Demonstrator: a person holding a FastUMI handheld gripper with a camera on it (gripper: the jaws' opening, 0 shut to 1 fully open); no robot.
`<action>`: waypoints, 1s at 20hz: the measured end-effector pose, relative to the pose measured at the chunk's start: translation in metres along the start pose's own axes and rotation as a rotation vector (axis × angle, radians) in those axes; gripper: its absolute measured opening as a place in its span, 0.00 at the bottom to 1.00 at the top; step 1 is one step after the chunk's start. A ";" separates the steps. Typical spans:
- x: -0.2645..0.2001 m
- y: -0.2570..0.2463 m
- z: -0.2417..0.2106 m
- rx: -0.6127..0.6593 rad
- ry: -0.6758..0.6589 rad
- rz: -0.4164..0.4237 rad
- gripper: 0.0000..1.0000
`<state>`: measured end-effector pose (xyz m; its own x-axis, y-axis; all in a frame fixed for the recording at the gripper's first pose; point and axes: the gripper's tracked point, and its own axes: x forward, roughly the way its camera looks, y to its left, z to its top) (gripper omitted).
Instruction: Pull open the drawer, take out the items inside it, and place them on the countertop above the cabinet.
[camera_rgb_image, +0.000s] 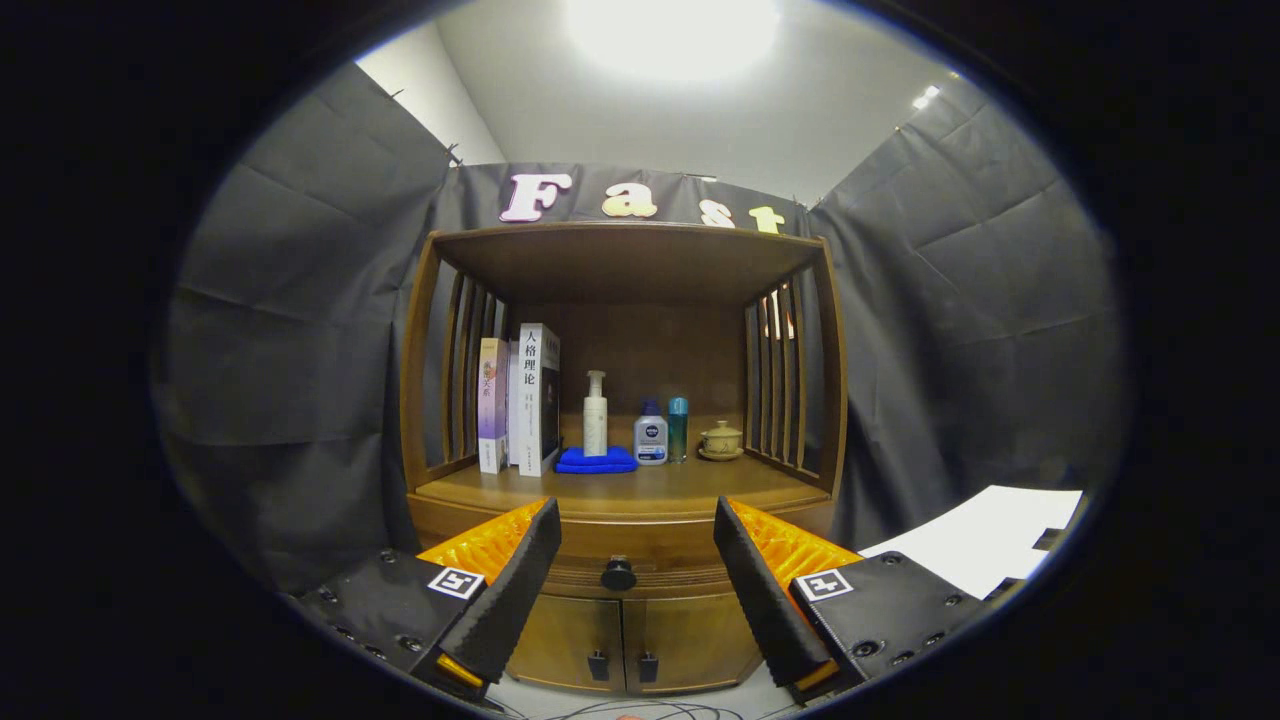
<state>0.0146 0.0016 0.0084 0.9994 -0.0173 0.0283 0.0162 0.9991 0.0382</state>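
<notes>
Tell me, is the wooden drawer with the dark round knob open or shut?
Shut. The wooden drawer front sits flush with the cabinet, its dark round knob untouched, seen between the open tool fingers.

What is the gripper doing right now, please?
Gripper: open, holding nothing; the drawer knob sits ahead between its jaws, untouched.

Gripper fingers spread wide, nothing between them and the drawer; its dark knob sits dead centre ahead in open air, path to it unobstructed. Front strip of the countertop is bare wood, but further back stand books, a blue cloth under a pump bottle, two small bottles and a lidded cup. Slatted side panels and the top board box the shelf in, so entry is from the front.
</notes>
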 end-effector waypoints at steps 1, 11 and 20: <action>0.006 -0.001 0.000 -0.004 -0.004 -0.005 0.97; 0.072 0.013 -0.039 -0.082 0.026 -0.012 0.97; 0.116 0.022 -0.104 -0.100 0.126 0.002 0.97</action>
<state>0.1336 0.0252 -0.0918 0.9951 -0.0164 -0.0972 0.0104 0.9980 -0.0619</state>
